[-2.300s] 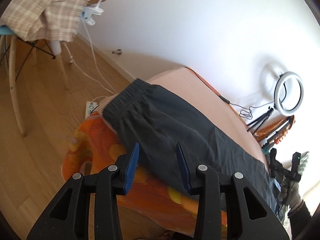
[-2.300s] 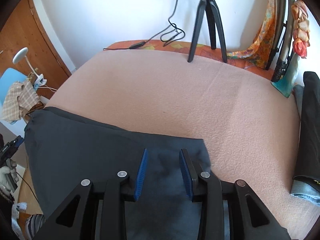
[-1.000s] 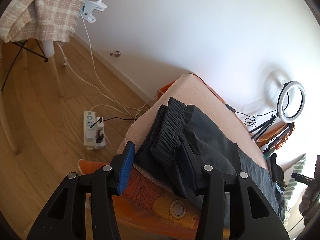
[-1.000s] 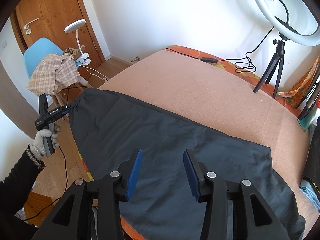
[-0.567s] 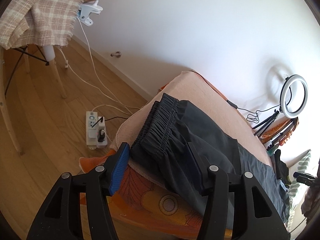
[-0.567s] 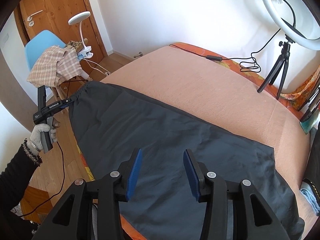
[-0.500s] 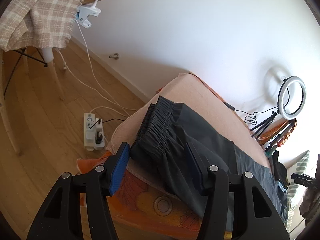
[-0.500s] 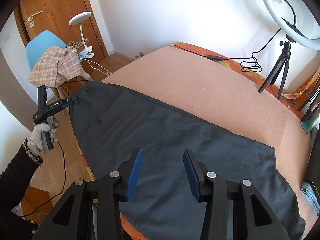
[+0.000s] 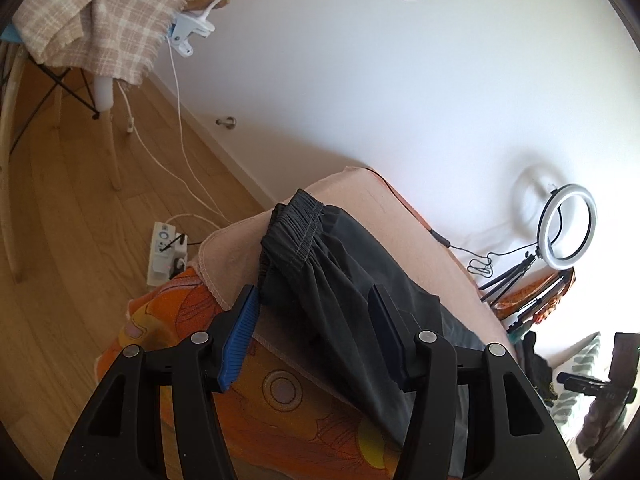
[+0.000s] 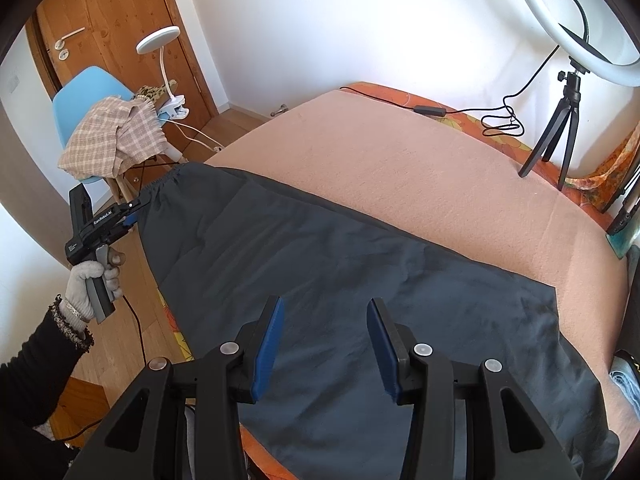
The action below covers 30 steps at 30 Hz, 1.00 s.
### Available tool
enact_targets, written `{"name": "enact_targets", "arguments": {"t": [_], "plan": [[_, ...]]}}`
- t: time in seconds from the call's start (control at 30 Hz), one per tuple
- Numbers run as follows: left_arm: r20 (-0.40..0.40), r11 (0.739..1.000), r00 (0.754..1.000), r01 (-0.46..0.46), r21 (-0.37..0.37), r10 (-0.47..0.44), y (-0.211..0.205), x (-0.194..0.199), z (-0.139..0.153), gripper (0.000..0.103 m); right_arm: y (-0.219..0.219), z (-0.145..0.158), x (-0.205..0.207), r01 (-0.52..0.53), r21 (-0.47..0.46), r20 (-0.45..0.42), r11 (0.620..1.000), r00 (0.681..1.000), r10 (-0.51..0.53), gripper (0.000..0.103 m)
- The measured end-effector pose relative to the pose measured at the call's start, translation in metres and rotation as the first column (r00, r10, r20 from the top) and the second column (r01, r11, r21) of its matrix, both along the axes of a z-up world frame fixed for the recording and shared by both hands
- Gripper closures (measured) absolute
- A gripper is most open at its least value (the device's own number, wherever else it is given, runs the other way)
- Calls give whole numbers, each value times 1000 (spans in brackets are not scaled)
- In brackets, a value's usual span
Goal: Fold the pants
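Observation:
Dark grey pants [image 10: 340,264] lie flat along the near side of a bed with a pink blanket [image 10: 400,160]. Their elastic waistband [image 9: 298,226] sits at the bed's corner. My left gripper [image 9: 316,330] is open, with its jaws on either side of the waist end of the pants; it also shows in the right wrist view [image 10: 130,214] at the waistband edge. My right gripper [image 10: 326,338] is open and empty, hovering above the middle of the pants.
A blue chair [image 10: 88,100] with a plaid cloth and a clip lamp [image 10: 158,42] stands left of the bed. A power strip [image 9: 164,252] lies on the wooden floor. A ring light on a tripod [image 10: 568,80] stands on the bed's far side. An orange patterned sheet [image 9: 300,408] hangs below the blanket.
The right gripper has risen from the pants' leg end and opened. The left gripper has opened wider around the bunched waistband and shifted slightly. The pants lie spread along the bed.

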State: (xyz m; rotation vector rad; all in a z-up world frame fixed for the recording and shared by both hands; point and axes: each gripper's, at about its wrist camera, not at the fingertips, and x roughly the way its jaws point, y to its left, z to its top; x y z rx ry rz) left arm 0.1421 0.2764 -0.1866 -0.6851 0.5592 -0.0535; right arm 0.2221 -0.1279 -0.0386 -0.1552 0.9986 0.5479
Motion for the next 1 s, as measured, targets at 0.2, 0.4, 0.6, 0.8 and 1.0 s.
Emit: {"name": "enact_targets", "arguments": {"t": [0.2, 0.4, 0.6, 0.8, 1.0], "plan": [[-47, 995, 997, -62, -72, 58, 13, 16, -6, 49, 5, 0, -2, -15, 10, 0, 1000, 1000, 15, 58], [-59, 1000, 998, 21, -4, -21, -4, 34, -4, 77, 10, -2, -4, -28, 6, 3, 1000, 1000, 28, 58], [14, 998, 1000, 21, 59, -22, -18, 39, 14, 80, 15, -1, -7, -41, 19, 3, 999, 999, 41, 58], [33, 915, 973, 203, 349, -229, -93, 43, 42, 82, 16, -4, 5, -25, 56, -21, 998, 999, 26, 58], [-54, 704, 890, 395, 590, -454, -172, 29, 38, 82, 30, -10, 29, -13, 147, -86, 989, 996, 26, 58]]}}
